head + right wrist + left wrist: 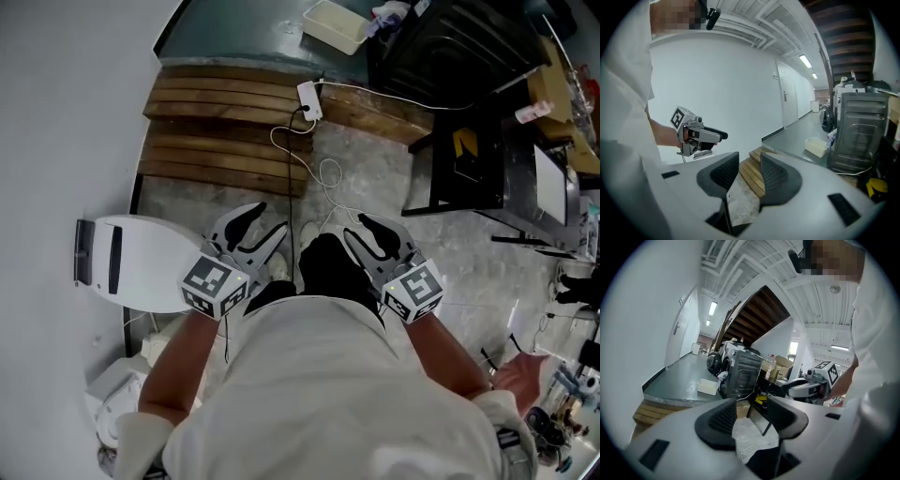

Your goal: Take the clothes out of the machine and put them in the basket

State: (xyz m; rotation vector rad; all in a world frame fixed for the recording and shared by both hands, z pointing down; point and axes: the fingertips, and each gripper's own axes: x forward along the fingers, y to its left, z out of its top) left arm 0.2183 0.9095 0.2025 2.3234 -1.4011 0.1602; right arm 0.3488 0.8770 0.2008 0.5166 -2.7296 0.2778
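My left gripper [267, 223] and right gripper [358, 228] are side by side in front of my torso, above the concrete floor. The left gripper [752, 413] stands wide open with nothing between its pads. The right gripper [750, 171] shows a narrow gap with only floor behind it. A white basket [335, 25] sits far ahead on the grey floor, with a small heap of clothes [389, 13] beside it. A dark boxy machine [450, 47] stands right of the basket. In the left gripper view a round-doored washer [714, 363] shows behind that machine [743, 373].
A wooden pallet [225, 127] lies between me and the basket. A white power strip [309, 99] trails cables [323, 173] across the floor. A white rounded appliance [131, 262] lies at my left by the wall. Tables and gear [553, 178] crowd the right side.
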